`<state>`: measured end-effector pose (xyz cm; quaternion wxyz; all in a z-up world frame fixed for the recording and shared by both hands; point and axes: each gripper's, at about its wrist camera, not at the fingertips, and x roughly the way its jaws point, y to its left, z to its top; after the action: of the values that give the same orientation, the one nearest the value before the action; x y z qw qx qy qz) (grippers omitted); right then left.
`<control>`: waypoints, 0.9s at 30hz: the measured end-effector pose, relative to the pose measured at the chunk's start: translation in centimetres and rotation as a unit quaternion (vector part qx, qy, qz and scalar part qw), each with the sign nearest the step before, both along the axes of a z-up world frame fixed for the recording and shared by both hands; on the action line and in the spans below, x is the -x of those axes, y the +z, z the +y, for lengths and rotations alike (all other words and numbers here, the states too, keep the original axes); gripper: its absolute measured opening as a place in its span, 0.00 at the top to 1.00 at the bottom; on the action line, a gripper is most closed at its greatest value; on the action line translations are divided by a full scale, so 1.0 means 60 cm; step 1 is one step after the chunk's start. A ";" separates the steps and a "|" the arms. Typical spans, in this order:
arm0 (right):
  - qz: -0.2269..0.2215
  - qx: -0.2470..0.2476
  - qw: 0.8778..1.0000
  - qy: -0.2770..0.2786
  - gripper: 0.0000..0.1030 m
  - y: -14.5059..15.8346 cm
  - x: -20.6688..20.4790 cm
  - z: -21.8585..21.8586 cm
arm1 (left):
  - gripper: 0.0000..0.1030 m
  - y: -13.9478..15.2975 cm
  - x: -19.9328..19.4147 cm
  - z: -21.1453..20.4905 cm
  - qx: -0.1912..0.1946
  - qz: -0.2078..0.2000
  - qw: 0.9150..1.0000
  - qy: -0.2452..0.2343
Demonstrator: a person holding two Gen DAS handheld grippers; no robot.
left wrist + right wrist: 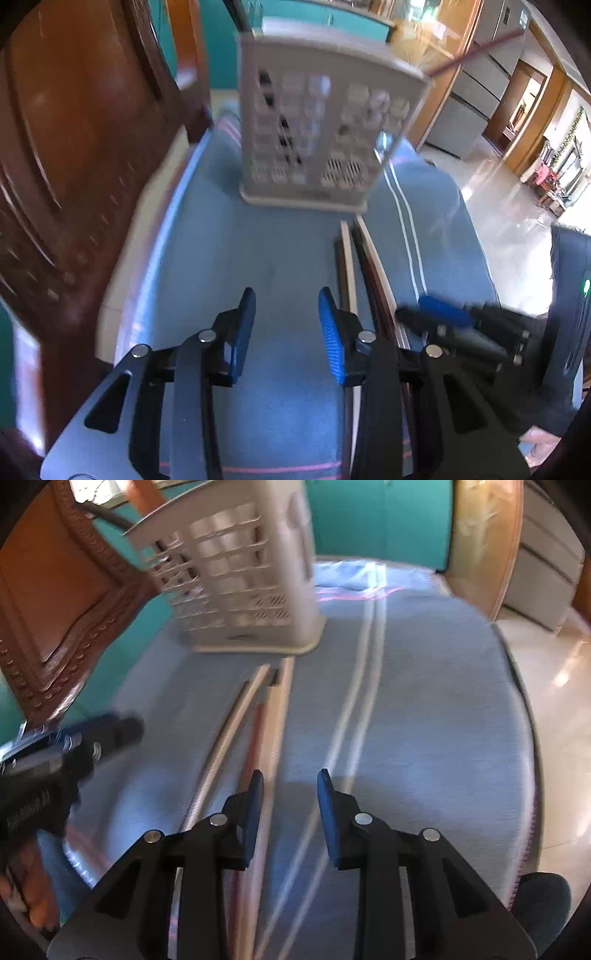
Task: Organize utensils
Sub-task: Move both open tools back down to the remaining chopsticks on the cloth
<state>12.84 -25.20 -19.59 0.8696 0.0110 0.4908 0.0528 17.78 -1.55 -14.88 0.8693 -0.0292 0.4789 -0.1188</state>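
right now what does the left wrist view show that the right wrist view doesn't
Only the left wrist view shows the far hallway with the doorway and the open left gripper up close.

Only the right wrist view shows the open right gripper up close and the tablecloth's rounded right edge.

Both show the white utensil basket standing on the blue tablecloth, the chopsticks lying in front of it, and the carved wooden chair.

Bright daylight, smeared by motion blur

We see glare on the floor (509, 221), the basket (317, 129) blurred, fisheye bending at the edges, and a soft shadow on the blue cloth (424, 720).
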 end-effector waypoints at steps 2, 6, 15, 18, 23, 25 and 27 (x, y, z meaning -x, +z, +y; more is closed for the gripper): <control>0.001 -0.008 1.000 -0.021 0.74 0.001 0.000 -0.021 | 0.64 -0.008 0.001 -0.009 0.000 0.007 1.000 -0.008; -0.005 -0.052 0.999 -0.011 0.73 0.013 0.005 -0.037 | 0.62 -0.023 0.007 -0.035 0.001 0.016 0.999 -0.031; -0.004 -0.062 0.998 -0.014 0.72 0.019 0.002 -0.043 | 0.60 -0.063 0.006 -0.052 -0.012 0.038 0.998 -0.042; -0.005 -0.080 0.997 0.019 0.71 0.020 0.003 -0.022 | 0.57 -0.065 0.006 -0.044 -0.019 0.036 0.999 -0.029; 0.004 -0.048 0.997 0.059 0.68 0.006 0.004 0.025 | 0.55 -0.062 0.011 -0.025 -0.020 0.036 0.999 -0.017; 0.006 -0.042 0.998 0.050 0.68 0.004 0.002 0.025 | 0.54 -0.059 0.012 -0.012 -0.019 0.036 0.999 -0.014; 0.013 -0.042 0.999 0.031 0.68 0.000 -0.003 0.012 | 0.54 -0.060 0.013 0.000 -0.018 0.035 0.999 -0.012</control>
<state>13.00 -24.50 -19.60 0.8600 0.0330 0.4993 0.0999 16.98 -1.57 -18.48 0.8510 -0.0115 0.5112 -0.1197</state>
